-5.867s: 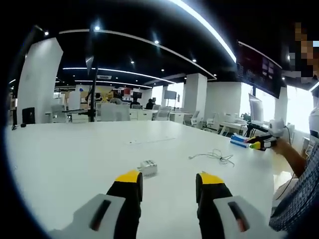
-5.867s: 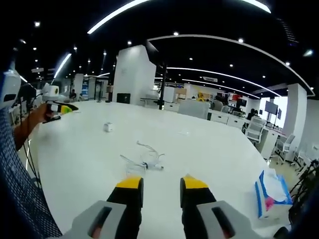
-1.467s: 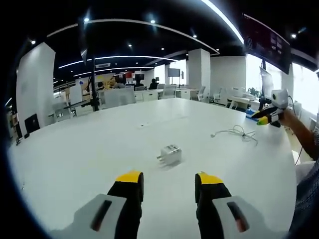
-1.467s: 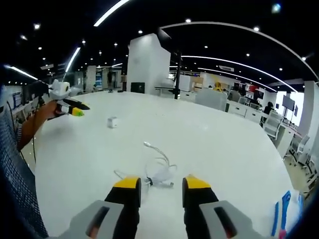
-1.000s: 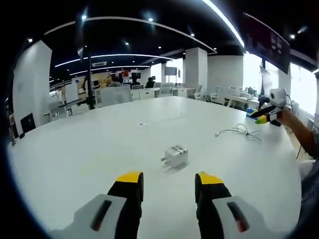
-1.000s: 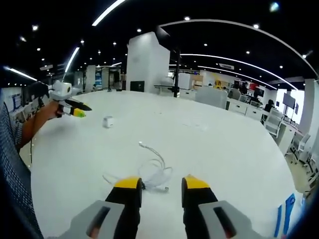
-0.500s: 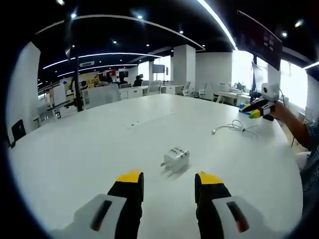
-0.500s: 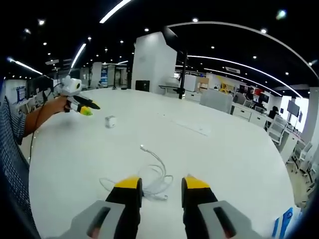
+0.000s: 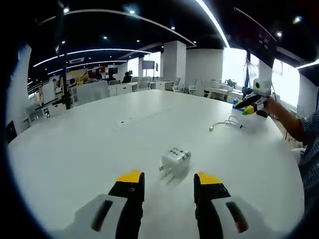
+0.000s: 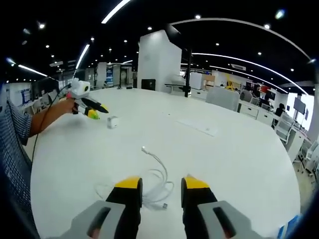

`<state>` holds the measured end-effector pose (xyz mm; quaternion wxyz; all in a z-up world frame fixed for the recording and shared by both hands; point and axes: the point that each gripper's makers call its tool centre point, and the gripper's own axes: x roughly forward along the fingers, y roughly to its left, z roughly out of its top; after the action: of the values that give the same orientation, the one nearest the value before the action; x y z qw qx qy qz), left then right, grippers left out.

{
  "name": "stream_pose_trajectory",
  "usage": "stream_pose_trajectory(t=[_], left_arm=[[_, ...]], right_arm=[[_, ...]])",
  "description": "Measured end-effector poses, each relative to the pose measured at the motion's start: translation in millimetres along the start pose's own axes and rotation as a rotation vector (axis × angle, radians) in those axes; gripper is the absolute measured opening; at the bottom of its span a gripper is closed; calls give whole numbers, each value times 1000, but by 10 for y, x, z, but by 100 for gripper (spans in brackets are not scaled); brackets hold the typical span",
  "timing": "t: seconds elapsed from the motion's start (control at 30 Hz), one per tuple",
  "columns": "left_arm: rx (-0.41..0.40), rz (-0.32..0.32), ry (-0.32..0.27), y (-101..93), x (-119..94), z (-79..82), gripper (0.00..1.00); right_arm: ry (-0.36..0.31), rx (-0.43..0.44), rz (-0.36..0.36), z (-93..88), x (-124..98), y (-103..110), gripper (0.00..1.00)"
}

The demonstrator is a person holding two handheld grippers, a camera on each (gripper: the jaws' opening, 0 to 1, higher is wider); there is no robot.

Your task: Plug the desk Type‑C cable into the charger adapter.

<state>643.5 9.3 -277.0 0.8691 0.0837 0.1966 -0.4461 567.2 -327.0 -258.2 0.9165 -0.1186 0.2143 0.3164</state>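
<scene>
A white charger adapter lies on the white table with its prongs toward me, just beyond my left gripper, which is open and holds nothing. The adapter looks small and far in the right gripper view, close to the left gripper held by a hand. A white coiled cable lies right in front of my right gripper, which is open over its loops. One plug end points away. In the left gripper view the cable sits at the far right beneath the right gripper.
A person's forearm and checked sleeve come in from the left of the right gripper view. A flat white strip lies mid-table. Office desks, chairs and pillars stand beyond the table's far edge.
The left gripper has moved closer to the adapter, which now looks bigger between the jaws. The right gripper has edged over the cable coil. Both jaws remain open.
</scene>
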Motion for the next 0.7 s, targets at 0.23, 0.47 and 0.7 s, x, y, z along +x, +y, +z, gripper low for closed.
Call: stream_pose_trajectory(t=[0.23, 0.47, 0.7], left_arm=[[85, -73, 9, -55, 154, 4, 37], [78, -109, 23, -50, 271, -39, 38], [84, -142, 28, -181, 271, -22, 37]], right_arm=[[-5, -13, 22, 78, 62, 23, 33], [10, -45, 31, 87, 65, 86, 33], [35, -58, 54, 76, 142, 50, 33]])
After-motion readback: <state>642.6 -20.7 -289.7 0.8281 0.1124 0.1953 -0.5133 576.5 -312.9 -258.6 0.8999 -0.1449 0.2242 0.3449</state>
